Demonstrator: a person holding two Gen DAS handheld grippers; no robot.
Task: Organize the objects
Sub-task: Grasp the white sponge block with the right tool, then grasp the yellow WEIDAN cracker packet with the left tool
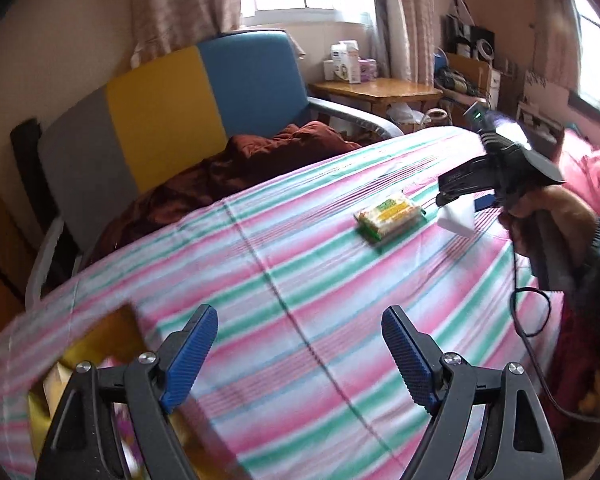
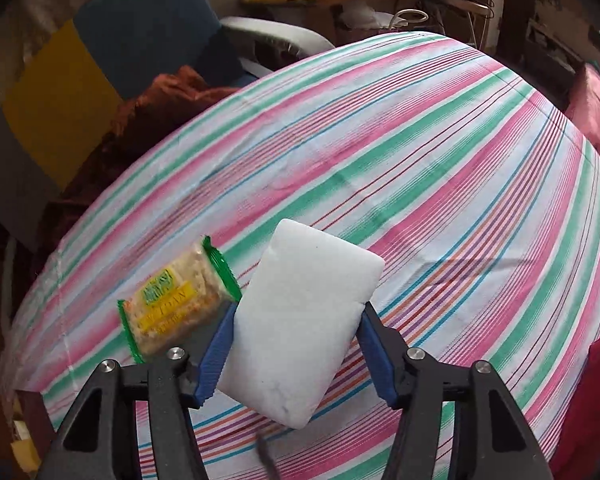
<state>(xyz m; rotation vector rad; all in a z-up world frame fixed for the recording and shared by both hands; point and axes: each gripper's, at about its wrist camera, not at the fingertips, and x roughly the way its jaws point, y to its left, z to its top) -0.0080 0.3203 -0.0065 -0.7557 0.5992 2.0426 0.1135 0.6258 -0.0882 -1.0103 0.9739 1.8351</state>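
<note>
In the left wrist view, the left gripper [image 1: 300,356] is low in front, and its two blue fingers [image 1: 190,350] are spread wide apart with nothing between them. Under it is a bed with a striped sheet [image 1: 300,264] in pink, green and white. A pack of crackers [image 1: 388,216] lies flat on the sheet, far from the left gripper. Just beside the pack, on its right, the right gripper [image 1: 460,208] comes in from the side, held by a hand [image 1: 540,216], and it has a white sponge [image 1: 458,220] in its fingers. The sponge is near the pack, but I cannot tell if it touches the sheet. A black cable [image 1: 528,320] hangs down from the right gripper. Something gold and blurry [image 1: 100,344] shows at the bottom left. Behind the bed are a chair [image 1: 172,108] in grey, yellow and blue, a brown blanket [image 1: 236,168], and a wooden counter [image 1: 376,90] with small boxes [image 1: 346,64] on it. In the right wrist view, the right gripper [image 2: 296,352] squeezes the white sponge [image 2: 300,320] from both sides with its blue fingers [image 2: 216,360]. The sponge is tilted and sticks out forward above the striped sheet [image 2: 420,152]. The pack of crackers [image 2: 176,300] lies on the sheet just left of the sponge, and the sponge hides one corner of it.
</note>
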